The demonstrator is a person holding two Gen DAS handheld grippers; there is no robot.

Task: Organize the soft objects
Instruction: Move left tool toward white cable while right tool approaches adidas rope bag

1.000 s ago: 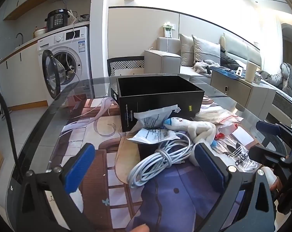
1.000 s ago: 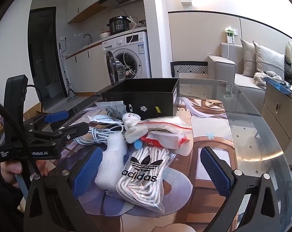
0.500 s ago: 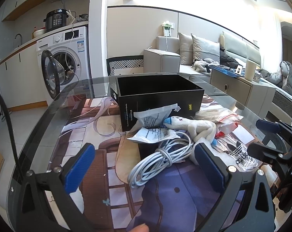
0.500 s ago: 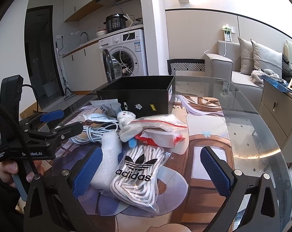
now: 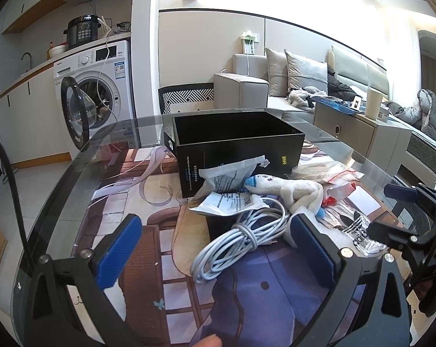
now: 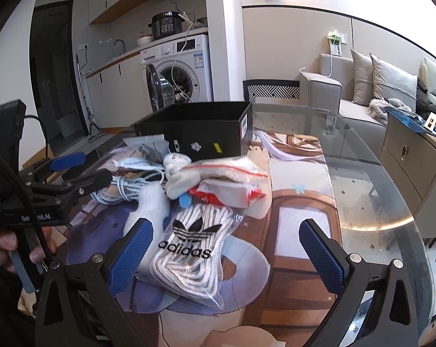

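A heap of soft things lies on the glass counter, just in front of an open black box. Nearest the right claw is a clear bag of white cord printed "adidas", its long axis running from that claw up toward the box. Behind it lies a red-striped zip bag. A white plush toy with a blue tip lies roughly crosswise in the left view, head toward the left. A coiled white cable, tied at its middle, runs diagonally from near the left claw up to the right. Two white printed pouches lean at the box's front wall, and a white foam piece lies beside the cord bag. Both claws hang wide open above the counter, holding nothing.
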